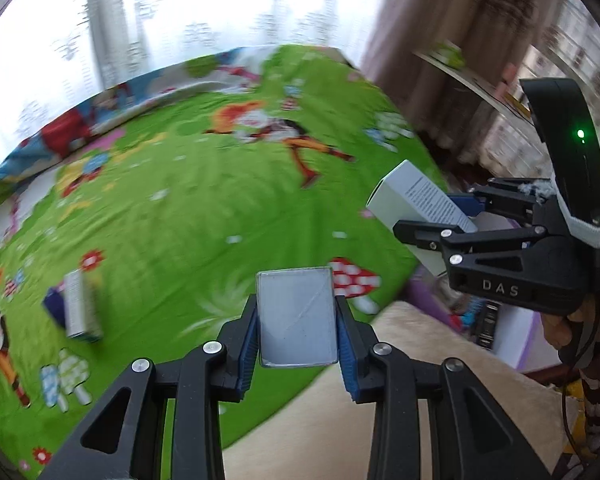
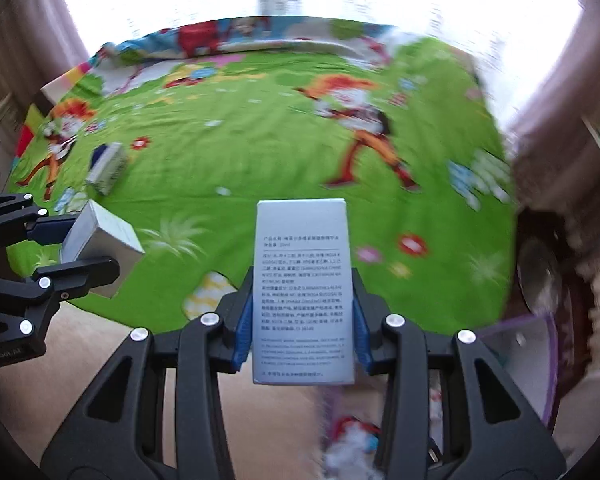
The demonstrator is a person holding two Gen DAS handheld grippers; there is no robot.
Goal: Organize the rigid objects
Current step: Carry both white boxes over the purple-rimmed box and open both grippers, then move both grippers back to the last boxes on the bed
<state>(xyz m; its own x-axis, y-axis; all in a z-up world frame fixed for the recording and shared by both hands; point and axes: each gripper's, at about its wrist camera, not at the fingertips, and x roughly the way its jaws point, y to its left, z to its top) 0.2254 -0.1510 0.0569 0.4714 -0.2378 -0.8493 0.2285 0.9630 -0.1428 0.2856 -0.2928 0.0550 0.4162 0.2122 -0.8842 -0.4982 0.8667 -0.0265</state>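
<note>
Green cartoon bedspread (image 2: 260, 152) below, one box (image 2: 108, 168) lying far left. My left claw (image 1: 297, 322) clamps a small white box (image 1: 296, 316) end-on; my right claw (image 2: 304, 316) clamps a tall printed carton (image 2: 303, 292), both lifted clear, presumably for regrouping.

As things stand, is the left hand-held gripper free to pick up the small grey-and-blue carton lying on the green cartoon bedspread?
Probably not: the left hand-held gripper is already shut on a small grey box, though nothing blocks the carton on the bedspread.
</note>
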